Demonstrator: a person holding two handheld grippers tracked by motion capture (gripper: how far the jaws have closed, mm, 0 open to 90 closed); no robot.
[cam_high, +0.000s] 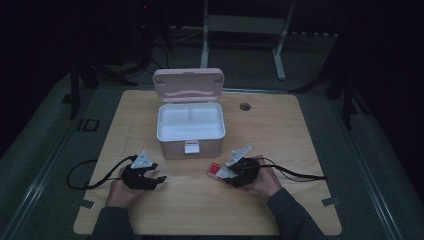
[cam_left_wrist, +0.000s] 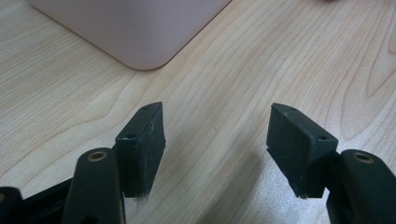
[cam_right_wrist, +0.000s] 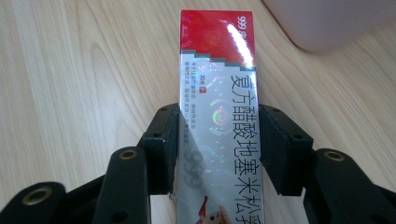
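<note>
A long red-and-silver medicine carton (cam_right_wrist: 217, 93) printed with Chinese characters lies flat on the wooden table (cam_high: 280, 135). My right gripper (cam_right_wrist: 218, 144) is shut on it, a black pad pressed on each long side. From above, the carton (cam_high: 215, 170) pokes out of the right gripper (cam_high: 221, 173) toward the front right corner of a pink storage box (cam_high: 190, 145). The storage box stands with its lid (cam_high: 189, 85) raised and a white divided tray inside. My left gripper (cam_left_wrist: 217, 140) rests open and empty on the table, near the storage box's front left corner (cam_left_wrist: 140, 42); from above, the left gripper (cam_high: 159, 180).
A round cable hole (cam_high: 244, 106) sits in the tabletop right of the storage box. Black cables (cam_high: 80, 175) trail from both grippers toward the table's side edges. A metal frame (cam_high: 240, 30) stands on the dark floor behind the table.
</note>
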